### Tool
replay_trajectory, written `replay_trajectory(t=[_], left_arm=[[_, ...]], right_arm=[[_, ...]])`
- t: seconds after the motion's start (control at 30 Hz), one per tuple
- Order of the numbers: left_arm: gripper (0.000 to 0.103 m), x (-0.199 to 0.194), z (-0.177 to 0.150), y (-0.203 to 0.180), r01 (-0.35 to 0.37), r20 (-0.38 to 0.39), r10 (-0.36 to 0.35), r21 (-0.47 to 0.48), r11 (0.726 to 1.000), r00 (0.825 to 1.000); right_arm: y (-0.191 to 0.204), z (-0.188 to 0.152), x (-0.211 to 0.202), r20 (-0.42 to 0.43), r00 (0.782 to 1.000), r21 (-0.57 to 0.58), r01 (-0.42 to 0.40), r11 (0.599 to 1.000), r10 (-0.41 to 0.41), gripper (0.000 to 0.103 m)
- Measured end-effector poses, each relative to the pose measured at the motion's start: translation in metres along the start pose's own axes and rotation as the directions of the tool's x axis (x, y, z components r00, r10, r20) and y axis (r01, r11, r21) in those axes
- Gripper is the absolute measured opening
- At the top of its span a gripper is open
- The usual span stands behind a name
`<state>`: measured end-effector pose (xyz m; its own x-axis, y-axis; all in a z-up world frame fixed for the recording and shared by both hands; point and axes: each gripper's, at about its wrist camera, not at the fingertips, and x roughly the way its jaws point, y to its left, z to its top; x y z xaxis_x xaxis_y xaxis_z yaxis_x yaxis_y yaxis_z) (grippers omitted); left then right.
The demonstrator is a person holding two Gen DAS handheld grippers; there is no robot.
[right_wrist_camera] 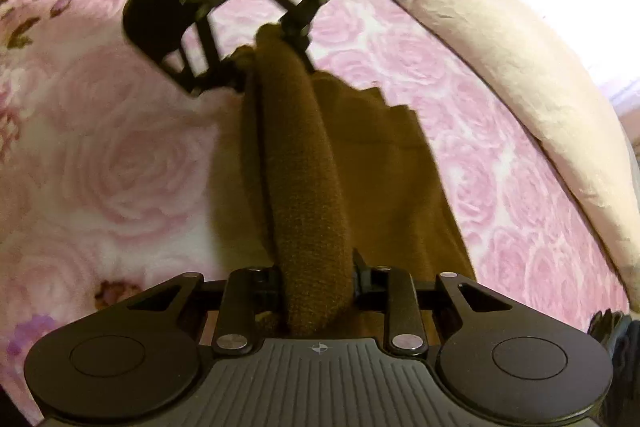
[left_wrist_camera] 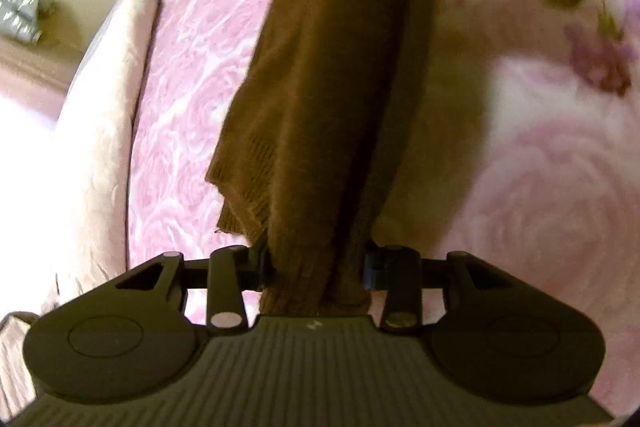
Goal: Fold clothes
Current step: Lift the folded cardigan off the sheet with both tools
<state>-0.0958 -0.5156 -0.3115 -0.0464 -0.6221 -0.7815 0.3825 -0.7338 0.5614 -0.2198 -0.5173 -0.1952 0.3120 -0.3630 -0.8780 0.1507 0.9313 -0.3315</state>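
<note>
Presently both ends of brown knitted garment point(left_wrist_camera: 320, 107) clamped, left hand-held gripper point(left_wrist_camera: 316, 267) and right hand-held gripper point(right_wrist_camera: 316, 279), over pink rose-patterned bed point(left_wrist_camera: 180, 87).

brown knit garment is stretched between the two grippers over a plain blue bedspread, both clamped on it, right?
Not quite: the bedspread is pink with a rose pattern, not plain blue, as the right wrist view shows. The rest holds: the brown knit garment runs between the left gripper and the right gripper, both clamped on it.

The garment point(right_wrist_camera: 312, 187) stretches between both grippers, above the bedspread point(right_wrist_camera: 120, 167).
</note>
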Motion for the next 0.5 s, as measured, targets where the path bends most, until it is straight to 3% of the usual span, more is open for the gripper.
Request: replay_trajectory(t=[0.03, 0.13, 0.33, 0.5], left_arm=[[0.023, 0.000, 0.002, 0.000, 0.010, -0.005, -0.010, -0.004, 1.000, 1.000], [0.020, -0.010, 0.008, 0.008, 0.044, -0.014, -0.045, -0.044, 0.998, 0.999], [0.019, -0.045, 0.020, 0.034, 0.093, -0.018, -0.095, -0.086, 0.992, 0.995], [0.019, -0.081, 0.028, 0.054, 0.086, -0.019, -0.088, -0.094, 0.992, 0.996]], right_arm=[[-0.002, 0.001, -0.002, -0.002, 1.000, -0.001, -0.005, 1.000, 0.005, 0.026], [-0.008, 0.005, -0.009, -0.014, 1.000, -0.004, -0.022, 1.000, 0.022, 0.026], [-0.019, 0.015, -0.034, -0.028, 0.998, 0.017, -0.047, 0.999, 0.047, 0.026], [-0.027, 0.028, -0.069, -0.020, 0.999, 0.021, -0.033, 0.999, 0.034, 0.026]])
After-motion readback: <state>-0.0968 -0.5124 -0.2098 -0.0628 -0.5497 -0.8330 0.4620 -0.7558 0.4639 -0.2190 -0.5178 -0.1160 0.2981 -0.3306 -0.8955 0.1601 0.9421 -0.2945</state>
